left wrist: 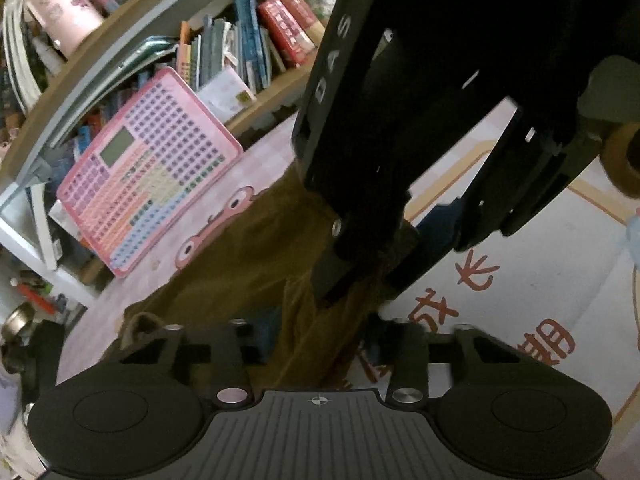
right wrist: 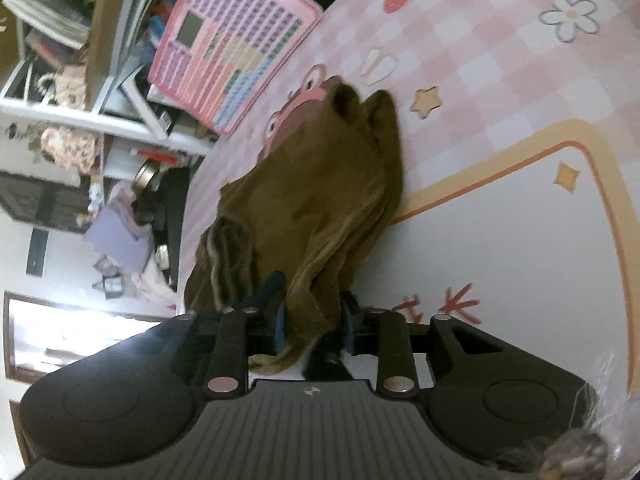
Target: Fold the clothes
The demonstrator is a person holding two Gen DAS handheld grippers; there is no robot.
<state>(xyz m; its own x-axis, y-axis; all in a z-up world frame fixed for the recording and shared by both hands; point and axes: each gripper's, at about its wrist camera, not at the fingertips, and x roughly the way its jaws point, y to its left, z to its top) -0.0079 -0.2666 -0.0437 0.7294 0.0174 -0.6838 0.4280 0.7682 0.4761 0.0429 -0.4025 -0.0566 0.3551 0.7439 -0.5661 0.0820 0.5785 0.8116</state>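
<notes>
An olive-brown garment (right wrist: pixel 320 184) lies bunched on a pink checked play mat (right wrist: pixel 480 40), one end reaching toward the bookshelf. My right gripper (right wrist: pixel 312 332) is shut on the garment's near edge, with cloth draped between its fingers. In the left wrist view the same garment (left wrist: pixel 248 248) runs up from my left gripper (left wrist: pixel 316 344), which is shut on a fold of it. The right gripper's black body (left wrist: pixel 400 120) shows large just ahead of my left gripper, its tips pinching the cloth right beside mine.
A pink button-chart toy board (left wrist: pixel 148 168) leans against a bookshelf (left wrist: pixel 248 40) full of books at the mat's far edge. Clutter and a dark bag (right wrist: pixel 168 208) sit on the floor beside the mat. The mat's white middle panel (right wrist: pixel 500 240) lies to the right.
</notes>
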